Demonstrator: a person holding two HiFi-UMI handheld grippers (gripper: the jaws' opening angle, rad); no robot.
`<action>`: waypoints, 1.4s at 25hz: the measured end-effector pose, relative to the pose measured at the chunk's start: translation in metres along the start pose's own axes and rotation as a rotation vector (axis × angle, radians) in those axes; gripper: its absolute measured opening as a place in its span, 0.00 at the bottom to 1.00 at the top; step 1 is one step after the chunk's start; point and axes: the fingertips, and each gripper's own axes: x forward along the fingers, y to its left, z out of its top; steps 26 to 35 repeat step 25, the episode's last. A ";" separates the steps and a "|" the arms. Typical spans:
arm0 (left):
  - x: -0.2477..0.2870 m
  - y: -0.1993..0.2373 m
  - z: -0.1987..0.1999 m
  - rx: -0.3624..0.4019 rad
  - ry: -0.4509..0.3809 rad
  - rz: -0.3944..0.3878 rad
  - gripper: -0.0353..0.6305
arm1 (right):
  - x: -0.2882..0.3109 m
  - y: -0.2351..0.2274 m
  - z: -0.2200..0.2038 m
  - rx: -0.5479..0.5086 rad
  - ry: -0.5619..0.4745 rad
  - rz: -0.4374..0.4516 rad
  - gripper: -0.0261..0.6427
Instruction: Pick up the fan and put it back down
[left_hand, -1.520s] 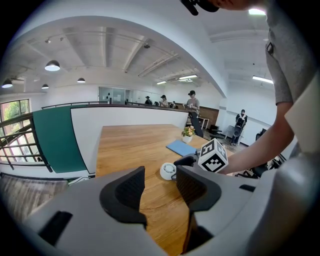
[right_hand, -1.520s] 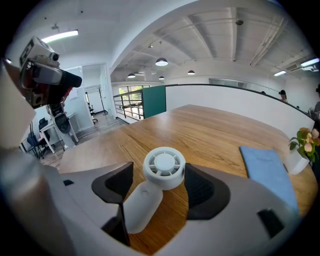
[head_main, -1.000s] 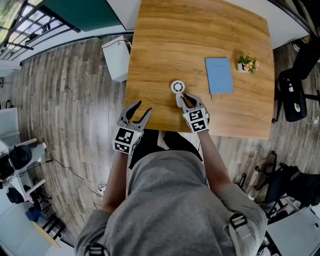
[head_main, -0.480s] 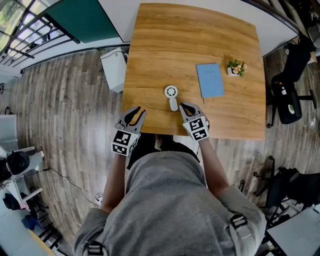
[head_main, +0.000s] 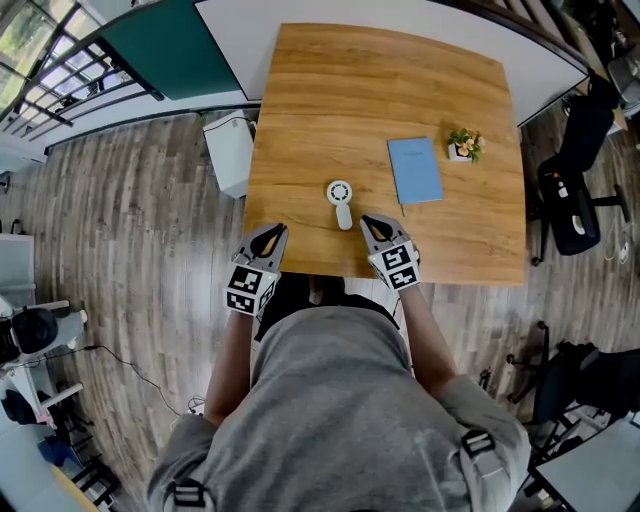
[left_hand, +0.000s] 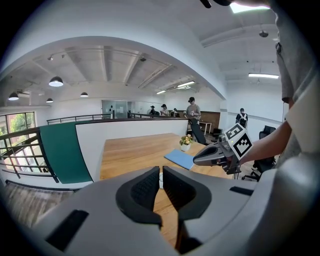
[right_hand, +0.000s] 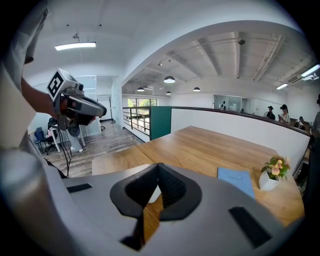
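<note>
Small white fan (head_main: 341, 201) lies flat on wooden table (head_main: 300, 150).

Wooden table (head_main: 300, 90) on grey plank floor (head_main: 130, 220); black chair (head_main: 572, 195) beside; green panel (head_main: 170, 45) behind.

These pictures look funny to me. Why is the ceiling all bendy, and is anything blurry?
Left gripper view: the wide lens bends the ceiling into arches, corners go black. Right gripper view: same bending, the strip light glares. Head view: sharp, even light, table edges bow slightly.

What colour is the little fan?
The fan is white, seen best in the head view.
</note>
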 end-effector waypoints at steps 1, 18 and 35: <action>0.000 -0.001 0.001 0.001 -0.002 -0.001 0.11 | -0.002 0.000 0.001 0.001 -0.002 0.000 0.05; -0.002 -0.009 0.007 0.024 -0.011 -0.011 0.11 | -0.008 0.003 -0.004 0.000 -0.003 0.011 0.05; -0.006 -0.007 0.007 0.033 -0.003 -0.008 0.11 | -0.007 0.001 -0.003 0.001 -0.011 0.003 0.05</action>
